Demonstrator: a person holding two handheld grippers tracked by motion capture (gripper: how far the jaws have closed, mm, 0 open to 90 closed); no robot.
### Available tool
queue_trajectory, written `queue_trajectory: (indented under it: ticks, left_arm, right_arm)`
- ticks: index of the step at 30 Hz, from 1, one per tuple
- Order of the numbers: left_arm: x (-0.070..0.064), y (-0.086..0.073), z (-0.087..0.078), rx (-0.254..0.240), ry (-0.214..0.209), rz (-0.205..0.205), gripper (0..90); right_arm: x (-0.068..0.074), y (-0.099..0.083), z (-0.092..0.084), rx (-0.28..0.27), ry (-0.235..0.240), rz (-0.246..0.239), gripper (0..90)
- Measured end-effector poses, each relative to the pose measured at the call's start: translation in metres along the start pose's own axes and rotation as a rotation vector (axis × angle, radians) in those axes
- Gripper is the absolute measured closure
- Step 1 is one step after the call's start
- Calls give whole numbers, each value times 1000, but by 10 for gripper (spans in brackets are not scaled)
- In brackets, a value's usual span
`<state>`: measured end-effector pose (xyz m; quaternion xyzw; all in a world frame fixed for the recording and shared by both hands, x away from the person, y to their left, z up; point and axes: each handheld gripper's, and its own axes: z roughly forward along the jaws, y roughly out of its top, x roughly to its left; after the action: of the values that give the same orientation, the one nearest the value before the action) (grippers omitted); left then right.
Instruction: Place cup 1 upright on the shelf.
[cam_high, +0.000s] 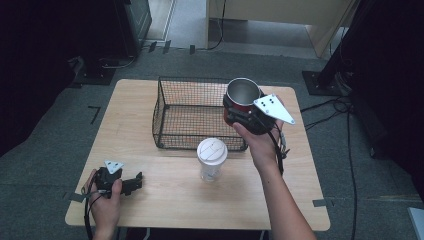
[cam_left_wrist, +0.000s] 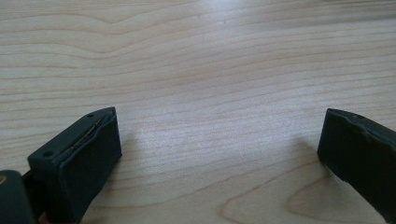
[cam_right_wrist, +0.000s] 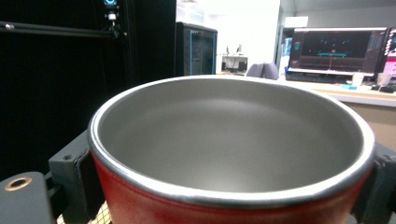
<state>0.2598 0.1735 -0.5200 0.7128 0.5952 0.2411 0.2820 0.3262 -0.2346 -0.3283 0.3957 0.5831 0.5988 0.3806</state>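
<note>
Jaws of the right gripper (cam_high: 239, 116) stand partly closed, one on each side of a red cup (cam_high: 241, 99), and their pads press against its wall. In the right gripper view the cup (cam_right_wrist: 231, 154) sits between the two black jaws at the lower left and lower right corners of the frame; its steel rim and grey interior face the camera, and its red outer wall runs along the bottom edge. The cup is upright and nothing shows inside it. In the high view the cup sits right of centre in the upper half of the frame, over the right-hand end of a black wire basket (cam_high: 172, 120), at the basket's right wall. Whether the cup touches the basket cannot be told. The right hand (cam_high: 260, 142) grips the gripper body from below, and the grey three-cornered plate lies just to the right of the cup.

Jaws of the left gripper (cam_left_wrist: 219, 158) stand wide apart with only bare wood between them; they hold nothing. In the high view this gripper (cam_high: 131, 183) lies low at the lower left of the frame, on or just above the wooden table (cam_high: 150, 200), with the left hand (cam_high: 105, 197) closed around its body.

A clear tumbler (cam_high: 211, 160) with a white lid stands upright at the centre of the high view, just in front of the basket's near wall, below and to the left of the red cup and apart from both grippers.
</note>
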Motion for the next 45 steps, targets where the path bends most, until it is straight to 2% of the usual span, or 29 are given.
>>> queue_trajectory:
  ticks: [2,7,9,10,14,15,17,19,22,23,27,28,30,31,37,45]
  left_arm:
    - [0,0,0,1,0,0,2]
    - [0,0,0,0,0,0,2]
    - [0,0,0,1,0,0,2]
    - [0,0,0,0,0,0,2]
    - [0,0,0,1,0,0,2]
    - [0,0,0,0,0,0,2]
    - [0,0,0,0,0,0,2]
    - [0,0,0,0,0,0,2]
    - [0,0,0,1,0,0,2]
    - [0,0,0,1,0,1,2]
    - [0,0,0,0,0,1,2]
    - [0,0,0,0,0,1,2]
    - [0,0,0,0,0,1,2]
    - [0,0,0,0,0,1,2]
    - [0,0,0,0,0,-1,2]
    - [0,0,0,2,-1,1,2]
  right_arm:
    - [-1,-1,3,5,3,6,74]
    - [-5,-14,29,39,20,17,74]
    - [-5,-15,32,41,23,19,74]
    - [-6,-20,41,49,35,25,74]
    - [-8,-27,52,58,31,43,74]
    - [-10,-33,62,61,29,58,74]
    - [-11,-35,65,57,29,59,74]
    - [-14,-46,79,49,33,69,74]
    - [-16,-51,86,58,33,63,74]
    - [-17,-58,93,72,42,68,74]
    - [-18,-64,101,92,38,83,74]
    - [-20,-70,108,90,30,80,74]
    - [-20,-72,110,95,27,75,74]
    - [-22,-77,117,115,31,72,74]
    - [-25,-86,130,151,44,54,74]
    - [-25,-96,143,214,94,36,73]
